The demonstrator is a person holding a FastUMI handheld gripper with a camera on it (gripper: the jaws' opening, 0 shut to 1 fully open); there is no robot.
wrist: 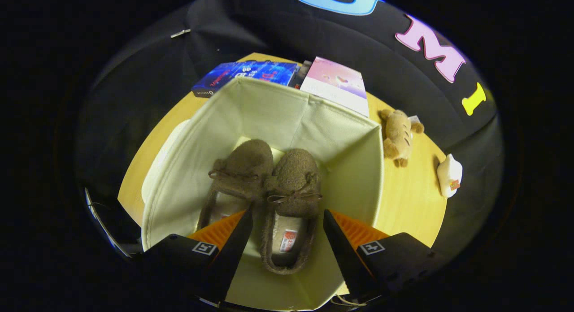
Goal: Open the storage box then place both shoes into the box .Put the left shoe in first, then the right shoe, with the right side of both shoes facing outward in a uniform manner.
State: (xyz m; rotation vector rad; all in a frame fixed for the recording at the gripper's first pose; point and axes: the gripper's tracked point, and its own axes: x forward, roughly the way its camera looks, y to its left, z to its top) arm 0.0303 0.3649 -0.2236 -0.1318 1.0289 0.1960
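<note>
Both shoes sit in the box (341, 137), side by side.
Fingers (237, 240) spread wide above it, touching neither left shoe (242, 173) nor right shoe (293, 186) (bows up).

Two shoes (269, 186) lay side by side inside the open box (287, 110); the gripper (287, 218) hung spread above the right one.

A round wooden table (412, 200) is serving as the landmark. A blue book (244, 76) is lying flat at the table's far edge. A pink book (337, 84) is lying just beside it on the table. A brown plush toy (397, 136) is lying on the table's right side. A small white object (449, 175) is sitting at the table's right edge, near the plush toy.
</note>
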